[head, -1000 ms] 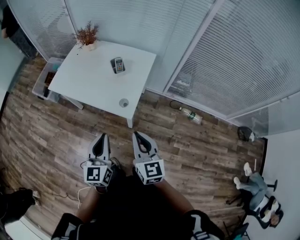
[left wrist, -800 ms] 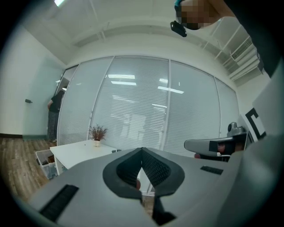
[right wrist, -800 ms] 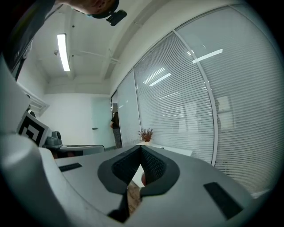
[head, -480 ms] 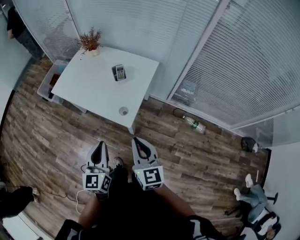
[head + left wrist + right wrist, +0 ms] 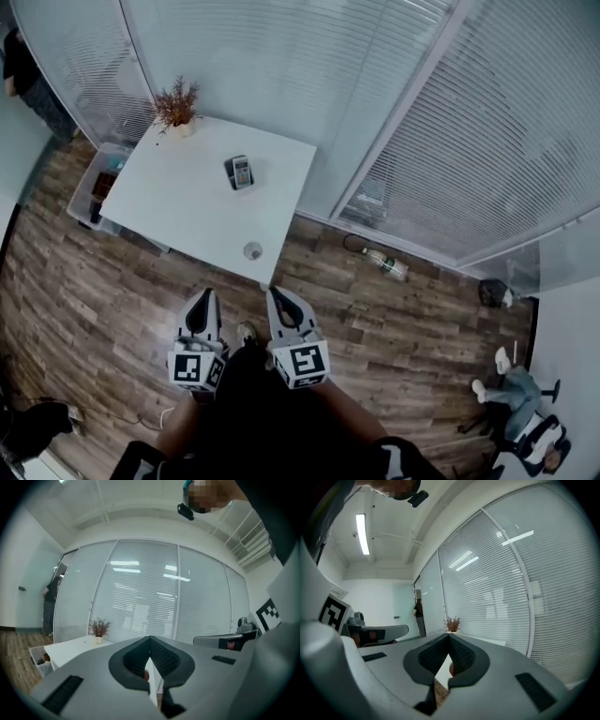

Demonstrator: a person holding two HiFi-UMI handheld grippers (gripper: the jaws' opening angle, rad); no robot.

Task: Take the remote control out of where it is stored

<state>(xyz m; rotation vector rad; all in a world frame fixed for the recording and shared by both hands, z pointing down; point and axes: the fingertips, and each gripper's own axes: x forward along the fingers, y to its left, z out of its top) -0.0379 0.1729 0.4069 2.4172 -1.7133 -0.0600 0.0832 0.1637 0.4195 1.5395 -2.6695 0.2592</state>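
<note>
1. On the white table [image 5: 187, 202], well ahead of the person, the remote control [image 5: 241, 172] lies near the middle of the top. It seems to sit in a dark holder, though it is too small to be sure. A potted plant [image 5: 175, 101] stands at the far corner and a small round object [image 5: 252, 250] near the closest corner.
2. The left gripper [image 5: 201, 298] and the right gripper [image 5: 277, 296] hang side by side over the wood floor [image 5: 375, 319], short of the table edge and pointing toward it.
3. Both pairs of jaws are pressed together with nothing between them, as each gripper view shows.
4. The step in hand looks like the approach: neither of the 2 grippers is at the table, and the remote control is untouched.
5. The next move likely calls for closing in on the table, spreading 1 gripper's jaws and lining them up across the remote control's narrow sides. The other gripper may need to steady the dark holder.
</note>
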